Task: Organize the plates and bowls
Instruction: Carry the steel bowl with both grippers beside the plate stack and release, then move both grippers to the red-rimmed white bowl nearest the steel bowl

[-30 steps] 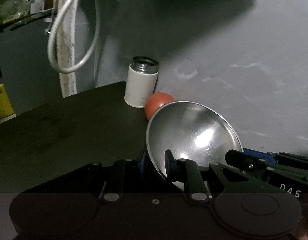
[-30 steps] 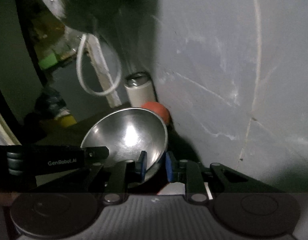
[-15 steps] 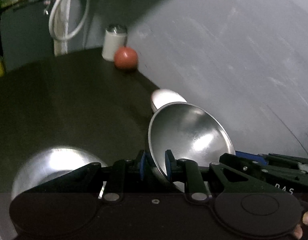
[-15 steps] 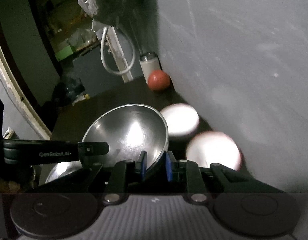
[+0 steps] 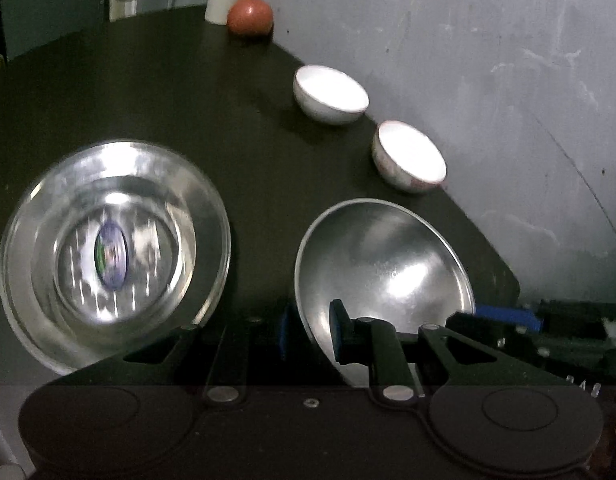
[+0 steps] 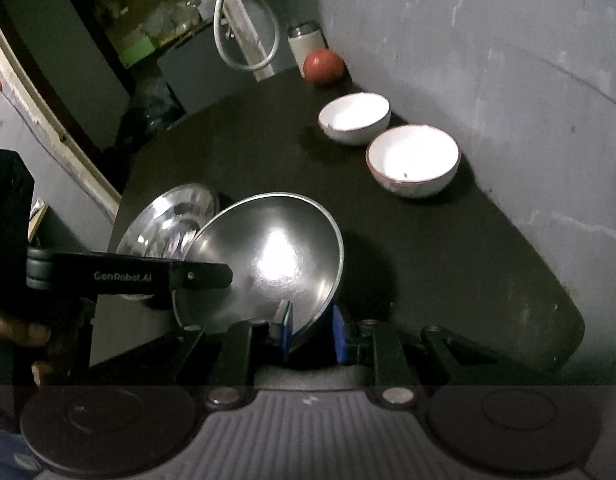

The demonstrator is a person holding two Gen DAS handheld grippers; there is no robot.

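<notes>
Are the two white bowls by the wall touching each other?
Apart. In the left wrist view, dark table shows between the far white bowl and the near white bowl.

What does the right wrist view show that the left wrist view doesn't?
Only the right wrist view: a hand on the left gripper and the cluttered room behind the table. Only the left wrist view: the label inside the steel dish. Both: the steel bowl clamped at its rim by both grippers, left gripper and right gripper, two white bowls and a red ball by the wall.
</notes>
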